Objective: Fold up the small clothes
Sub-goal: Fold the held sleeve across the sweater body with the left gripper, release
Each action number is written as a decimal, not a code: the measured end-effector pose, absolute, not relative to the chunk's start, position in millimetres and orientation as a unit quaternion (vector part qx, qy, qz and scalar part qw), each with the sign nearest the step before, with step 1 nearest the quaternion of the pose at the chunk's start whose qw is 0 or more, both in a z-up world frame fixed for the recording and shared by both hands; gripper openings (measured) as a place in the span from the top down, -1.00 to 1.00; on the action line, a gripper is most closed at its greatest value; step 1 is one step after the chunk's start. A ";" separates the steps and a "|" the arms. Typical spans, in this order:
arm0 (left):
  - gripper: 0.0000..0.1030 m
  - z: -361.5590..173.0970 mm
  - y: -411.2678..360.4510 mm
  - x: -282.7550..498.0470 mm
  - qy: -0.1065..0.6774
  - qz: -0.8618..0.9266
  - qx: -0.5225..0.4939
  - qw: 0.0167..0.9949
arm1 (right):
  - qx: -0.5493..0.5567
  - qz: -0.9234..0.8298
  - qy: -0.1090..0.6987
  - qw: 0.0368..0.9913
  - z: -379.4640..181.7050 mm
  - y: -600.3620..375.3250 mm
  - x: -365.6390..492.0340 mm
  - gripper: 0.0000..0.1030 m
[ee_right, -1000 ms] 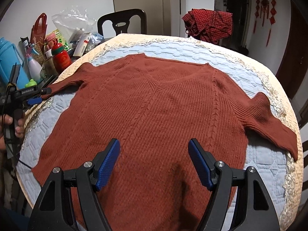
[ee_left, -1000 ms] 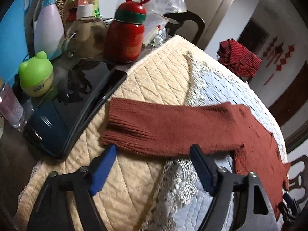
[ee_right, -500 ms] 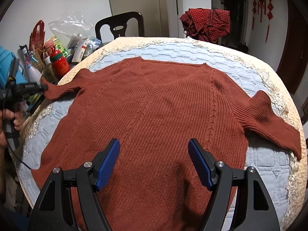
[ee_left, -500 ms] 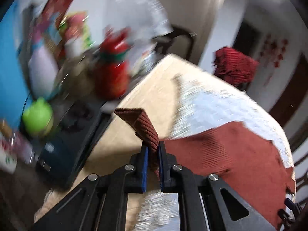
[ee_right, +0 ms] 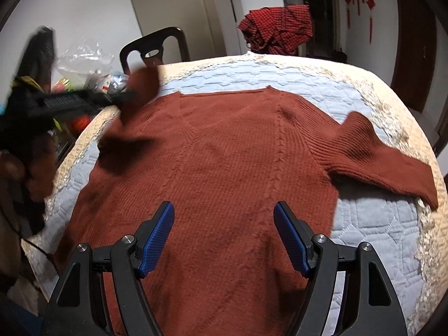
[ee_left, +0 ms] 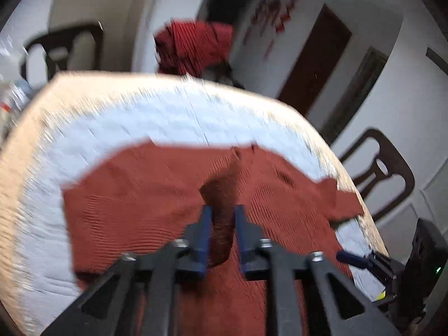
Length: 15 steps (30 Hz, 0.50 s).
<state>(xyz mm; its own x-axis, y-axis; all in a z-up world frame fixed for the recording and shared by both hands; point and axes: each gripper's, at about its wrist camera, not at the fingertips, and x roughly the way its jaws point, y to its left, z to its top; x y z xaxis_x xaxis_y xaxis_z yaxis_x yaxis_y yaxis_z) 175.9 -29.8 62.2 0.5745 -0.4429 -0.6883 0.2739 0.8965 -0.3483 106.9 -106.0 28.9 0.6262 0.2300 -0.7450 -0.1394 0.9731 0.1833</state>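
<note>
A rust-red knit sweater (ee_right: 224,162) lies flat, front up, on the quilted table cover (ee_right: 378,224). My left gripper (ee_left: 222,224) is shut on the sweater's left sleeve (ee_left: 221,196) and holds it lifted above the sweater's body (ee_left: 134,196). In the right wrist view the left gripper (ee_right: 131,95) shows at the left with the raised sleeve cuff (ee_right: 142,84). My right gripper (ee_right: 224,240) is open and empty, hovering over the sweater's lower middle. The right sleeve (ee_right: 386,162) lies spread out flat to the right.
A red checked cloth (ee_right: 277,30) hangs at the far side of the table. A dark chair (ee_right: 154,53) stands at the back left, another (ee_left: 380,173) at the right. Bottles and bags (ee_right: 84,84) crowd the left edge.
My left gripper closed on the left sleeve, lifted it off the table and swung it right, over the sweater's body. The right gripper stayed open, moving slightly closer to the sweater.
</note>
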 end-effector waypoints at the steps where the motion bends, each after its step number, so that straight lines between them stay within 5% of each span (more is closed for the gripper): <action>1: 0.21 58.7 -29.3 175.0 0.418 -0.208 -0.108 0.878 | 0.059 0.102 0.421 0.900 28.8 -108.3 107.0 -0.42; 10: -0.02 71.7 39.7 142.7 0.381 -0.133 -0.080 0.911 | 0.120 0.146 0.417 0.889 34.0 -110.2 128.4 -0.38; 15: -0.02 50.3 72.7 156.6 0.405 -0.076 -0.085 0.907 | 0.117 0.166 0.438 0.876 25.2 -90.3 176.6 0.11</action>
<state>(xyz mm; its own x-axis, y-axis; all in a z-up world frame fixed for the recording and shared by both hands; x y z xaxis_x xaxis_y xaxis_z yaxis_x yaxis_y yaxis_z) 156.6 72.7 50.3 0.6612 -0.2056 -0.7215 0.0688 0.9743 -0.2146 176.6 -90.3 25.2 0.5606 0.3928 -0.7290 -0.1871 0.9177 0.3505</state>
